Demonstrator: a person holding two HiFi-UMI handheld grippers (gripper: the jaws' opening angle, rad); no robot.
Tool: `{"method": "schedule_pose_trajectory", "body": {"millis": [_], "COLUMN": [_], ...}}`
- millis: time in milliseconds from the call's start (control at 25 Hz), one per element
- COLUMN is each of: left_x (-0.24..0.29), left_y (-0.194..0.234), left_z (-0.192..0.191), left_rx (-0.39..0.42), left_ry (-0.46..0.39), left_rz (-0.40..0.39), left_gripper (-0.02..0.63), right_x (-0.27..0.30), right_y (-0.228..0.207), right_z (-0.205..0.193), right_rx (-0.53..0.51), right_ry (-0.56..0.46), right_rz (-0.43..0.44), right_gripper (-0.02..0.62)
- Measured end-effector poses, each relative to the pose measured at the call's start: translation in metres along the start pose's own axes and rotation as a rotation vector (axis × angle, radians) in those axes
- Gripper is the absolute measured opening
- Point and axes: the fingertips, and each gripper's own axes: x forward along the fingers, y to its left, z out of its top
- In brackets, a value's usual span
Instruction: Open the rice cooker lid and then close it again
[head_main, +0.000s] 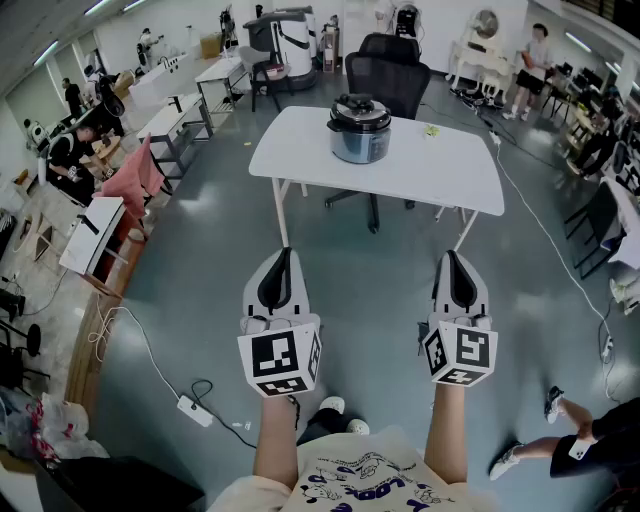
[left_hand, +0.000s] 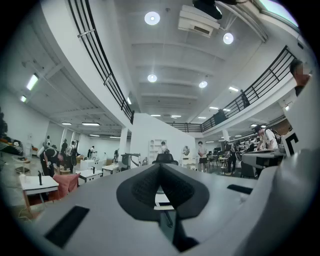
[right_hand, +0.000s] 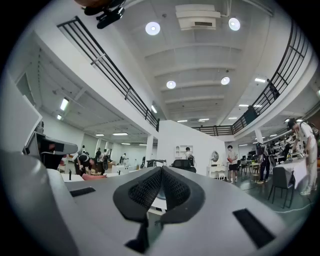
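Observation:
A silver rice cooker (head_main: 359, 130) with a black lid, shut, stands on the white table (head_main: 400, 170) far ahead of me in the head view. My left gripper (head_main: 284, 251) and right gripper (head_main: 452, 254) are held side by side over the grey floor, well short of the table. Both are shut with nothing between the jaws. In the left gripper view the gripper (left_hand: 160, 165) points level across the hall, its black pads pressed together. The right gripper view shows the same for the right gripper (right_hand: 161, 168). A bit of the table shows below each pair of pads.
A black office chair (head_main: 388, 72) stands behind the table. Desks (head_main: 180, 120) and seated people line the left side. A power strip and cable (head_main: 190, 405) lie on the floor at my left. Another person's legs (head_main: 560, 440) are at the lower right.

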Motion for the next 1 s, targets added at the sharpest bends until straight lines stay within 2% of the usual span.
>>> {"method": "schedule_pose_trajectory", "body": {"millis": [360, 480, 640, 720, 1000], "left_x": [0.023, 0.037, 0.058, 0.070, 0.105], "left_y": [0.018, 0.030, 0.054, 0.063, 0.083], "left_z": [-0.006, -0.007, -0.011, -0.014, -0.023], "left_rx": [-0.001, 0.006, 0.009, 0.011, 0.011], "left_ry": [0.003, 0.006, 0.009, 0.009, 0.022], "left_rz": [0.001, -0.002, -0.005, -0.007, -0.023], "left_gripper": [0.014, 0.014, 0.014, 0.014, 0.014], "right_x": [0.026, 0.043, 0.069, 0.082, 0.118], "right_y": [0.010, 0.019, 0.043, 0.050, 0.058], "right_z": [-0.005, -0.006, -0.009, -0.015, -0.028], "right_rx": [0.013, 0.032, 0.009, -0.004, -0.022], "right_ry": [-0.003, -0.013, -0.006, 0.001, 0.028], "right_rz": [0.003, 0.029, 0.083, 0.094, 0.079], "right_gripper": [0.012, 0.021, 0.166, 0.217, 0.241]}}
